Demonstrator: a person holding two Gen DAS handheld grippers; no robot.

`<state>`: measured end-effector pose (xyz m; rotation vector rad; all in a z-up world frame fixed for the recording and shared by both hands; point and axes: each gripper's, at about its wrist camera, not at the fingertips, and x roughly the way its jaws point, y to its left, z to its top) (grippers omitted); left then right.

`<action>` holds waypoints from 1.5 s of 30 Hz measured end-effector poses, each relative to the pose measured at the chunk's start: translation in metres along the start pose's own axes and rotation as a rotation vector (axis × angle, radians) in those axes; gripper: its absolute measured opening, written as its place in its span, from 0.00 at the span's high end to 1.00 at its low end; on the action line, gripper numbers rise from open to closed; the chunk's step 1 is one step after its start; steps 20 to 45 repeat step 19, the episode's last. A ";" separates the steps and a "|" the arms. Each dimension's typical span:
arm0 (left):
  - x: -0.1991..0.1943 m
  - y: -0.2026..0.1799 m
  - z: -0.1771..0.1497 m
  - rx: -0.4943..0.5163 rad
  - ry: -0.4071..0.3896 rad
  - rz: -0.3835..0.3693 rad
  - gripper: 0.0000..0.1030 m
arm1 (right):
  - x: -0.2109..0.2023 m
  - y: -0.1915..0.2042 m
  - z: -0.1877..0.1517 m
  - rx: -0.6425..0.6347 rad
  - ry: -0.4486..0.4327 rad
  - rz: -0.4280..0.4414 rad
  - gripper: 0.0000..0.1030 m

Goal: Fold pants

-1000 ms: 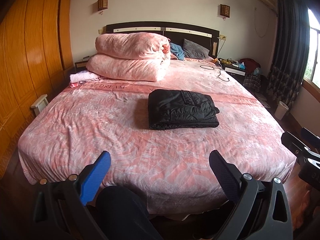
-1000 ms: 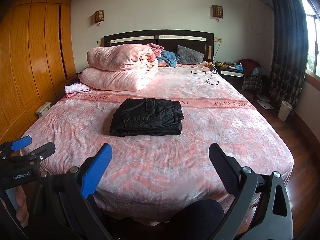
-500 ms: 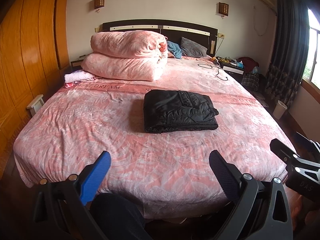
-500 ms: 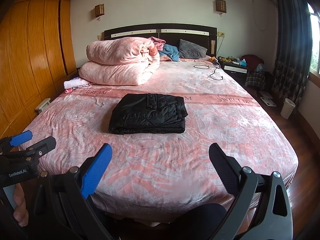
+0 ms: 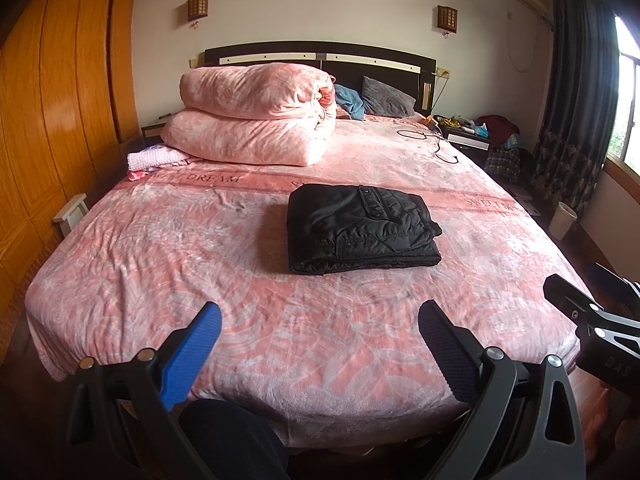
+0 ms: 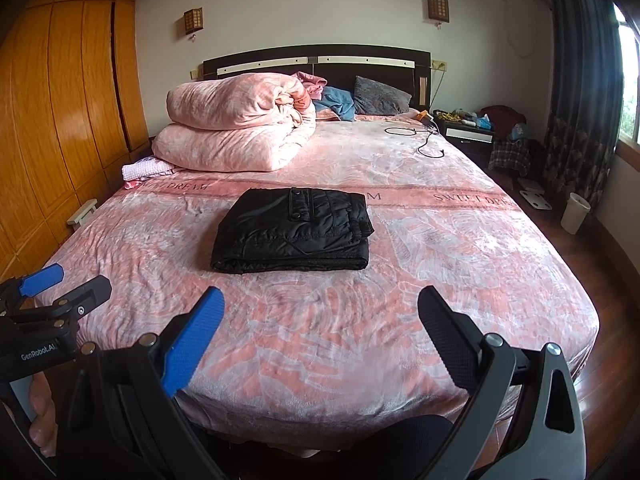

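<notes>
A wide bed with a pink patterned cover fills most of both views, its dark headboard against the far wall. On the far left of the bed lies a folded pink duvet, stacked in two thick layers, with a grey pillow to its right near the headboard. A wooden wardrobe lines the left wall, and a dark curtain hangs by the window on the right.

The black pants lie folded into a compact rectangle near the middle of the bed, flat on the cover.

The left gripper hangs over the near edge of the bed, jaws spread wide and empty, well apart from the pants. The right gripper is held the same way, jaws wide apart, holding nothing.
</notes>
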<state>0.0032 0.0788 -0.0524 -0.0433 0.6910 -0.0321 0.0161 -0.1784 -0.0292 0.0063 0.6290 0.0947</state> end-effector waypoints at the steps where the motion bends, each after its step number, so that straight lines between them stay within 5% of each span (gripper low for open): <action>1: 0.001 0.000 0.000 0.001 0.000 -0.002 0.04 | 0.001 0.000 0.000 0.000 0.002 -0.002 0.06; 45: 0.012 0.010 0.004 -0.021 0.030 0.005 0.04 | 0.021 -0.005 0.003 -0.002 0.011 -0.004 0.06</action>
